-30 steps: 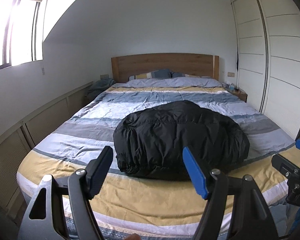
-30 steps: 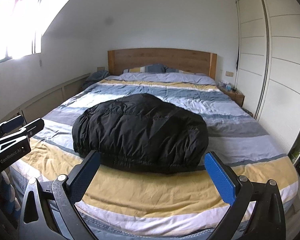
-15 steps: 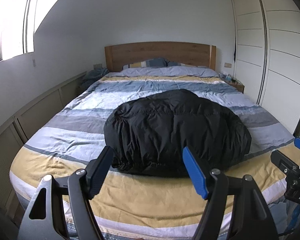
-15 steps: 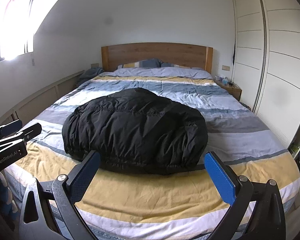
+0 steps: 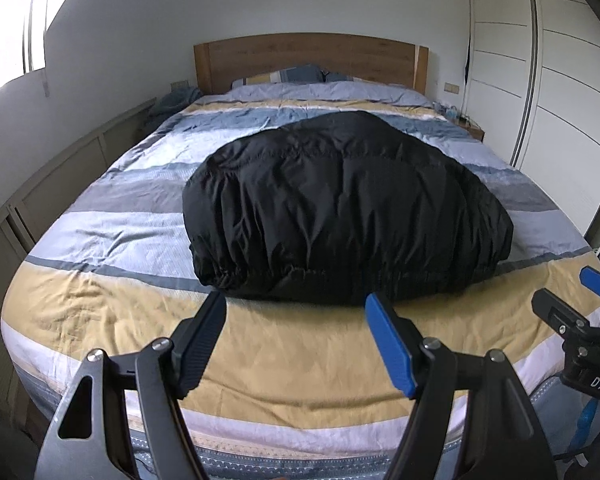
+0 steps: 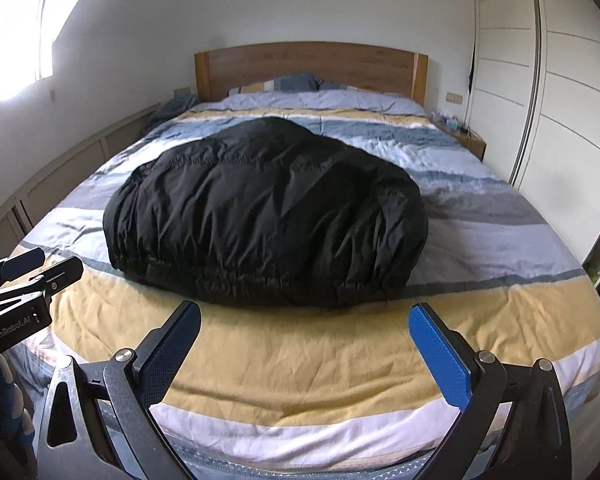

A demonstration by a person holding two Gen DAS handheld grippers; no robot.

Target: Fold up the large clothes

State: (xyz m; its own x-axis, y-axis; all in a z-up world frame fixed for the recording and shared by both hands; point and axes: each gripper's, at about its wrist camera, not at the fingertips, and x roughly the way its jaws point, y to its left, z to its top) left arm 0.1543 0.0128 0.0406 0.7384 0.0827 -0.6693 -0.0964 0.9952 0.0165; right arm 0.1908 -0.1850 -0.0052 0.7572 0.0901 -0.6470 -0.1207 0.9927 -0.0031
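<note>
Both cameras have drawn nearer to the black quilted puffer jacket (image 5: 340, 212), which lies in a compact mound near the foot of the striped bed (image 5: 100, 312). The left gripper (image 5: 296, 340) and right gripper (image 6: 306, 344) stand spread, holding nothing, short of its elastic hem. The mound fits either a finished fold or a bundle awaiting one.

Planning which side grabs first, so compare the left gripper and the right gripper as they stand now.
The left gripper has its fingers spread less wide than the right gripper. The left gripper faces the near hem of the black puffy quilted jacket nearer its left end; the right gripper frames the hem's right part. Both are open, empty, and short of the jacket, over the striped yellow, grey and blue duvet.
</note>
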